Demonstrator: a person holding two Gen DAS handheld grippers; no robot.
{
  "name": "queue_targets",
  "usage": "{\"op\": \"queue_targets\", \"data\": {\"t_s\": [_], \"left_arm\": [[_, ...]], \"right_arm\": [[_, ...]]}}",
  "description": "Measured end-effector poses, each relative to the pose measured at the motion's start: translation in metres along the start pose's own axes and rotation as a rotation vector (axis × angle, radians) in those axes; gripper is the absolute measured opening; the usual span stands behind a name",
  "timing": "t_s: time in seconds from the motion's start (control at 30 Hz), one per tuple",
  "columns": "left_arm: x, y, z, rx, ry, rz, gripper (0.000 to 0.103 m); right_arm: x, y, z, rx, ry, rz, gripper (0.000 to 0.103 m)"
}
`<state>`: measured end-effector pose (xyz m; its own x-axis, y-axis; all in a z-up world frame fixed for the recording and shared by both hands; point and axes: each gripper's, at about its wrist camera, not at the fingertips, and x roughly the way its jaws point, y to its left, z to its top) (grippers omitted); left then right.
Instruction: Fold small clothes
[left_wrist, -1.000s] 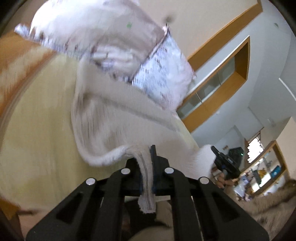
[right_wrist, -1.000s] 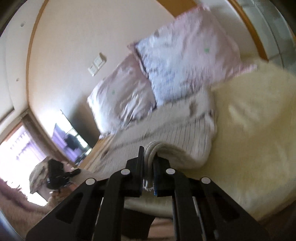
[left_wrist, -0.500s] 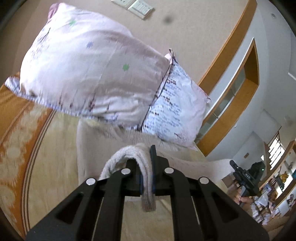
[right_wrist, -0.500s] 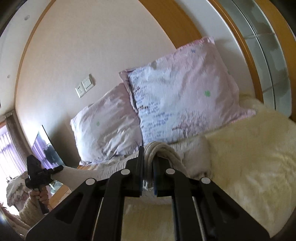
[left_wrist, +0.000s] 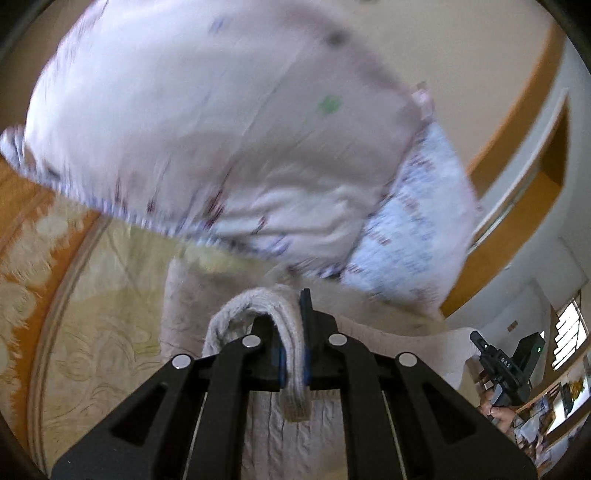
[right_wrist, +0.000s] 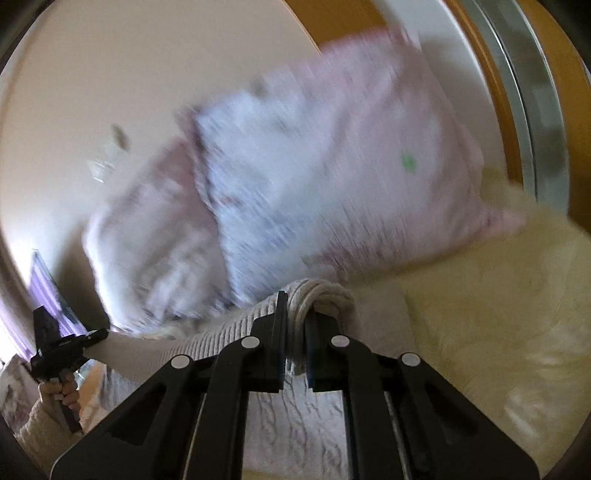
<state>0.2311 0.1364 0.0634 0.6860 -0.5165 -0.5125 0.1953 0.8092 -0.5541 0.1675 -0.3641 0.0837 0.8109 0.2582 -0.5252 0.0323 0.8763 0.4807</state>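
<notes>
Left gripper (left_wrist: 293, 345): clenched on a bunched hem of the cream ribbed knit garment (left_wrist: 258, 424).
Right gripper (right_wrist: 295, 339): clenched on the opposite hem.
Garment: stretched between both claws, long axis running claw to claw, its body lying below on the pale yellow bedspread (right_wrist: 498, 314).
Room: bounded ahead by the pink patterned pillows (left_wrist: 221, 129); open bedspread is judged available to the right side.

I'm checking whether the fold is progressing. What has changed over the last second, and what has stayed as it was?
Both grippers carried the knit garment up the bed toward the pillows, which now loom larger; the cloth, bunched a second ago, now hangs spread between them. Unchanged: the left gripper and the right gripper stay clamped on its edges; nothing was released.
</notes>
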Motion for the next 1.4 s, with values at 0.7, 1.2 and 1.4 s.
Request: {"op": "queue_targets", "data": {"t_s": [0.7,1.2,1.4], "left_arm": [[0.004,0.022,0.009,-0.076,-0.009,0.078,0.063],[-0.004,0.021,-0.043,0.059,0.12,0.187,0.056],[0.002,0.021,-0.051,0.073,0.147,0.207,0.046]], "right_arm": [[0.004,-0.019,0.011,0.096,0.036,-0.098,0.062],[-0.007,-0.033,-0.038,0.005,0.19,-0.159,0.042],[-0.001,-0.035,-0.044,-0.038,0.211,-0.184,0.036]]}}
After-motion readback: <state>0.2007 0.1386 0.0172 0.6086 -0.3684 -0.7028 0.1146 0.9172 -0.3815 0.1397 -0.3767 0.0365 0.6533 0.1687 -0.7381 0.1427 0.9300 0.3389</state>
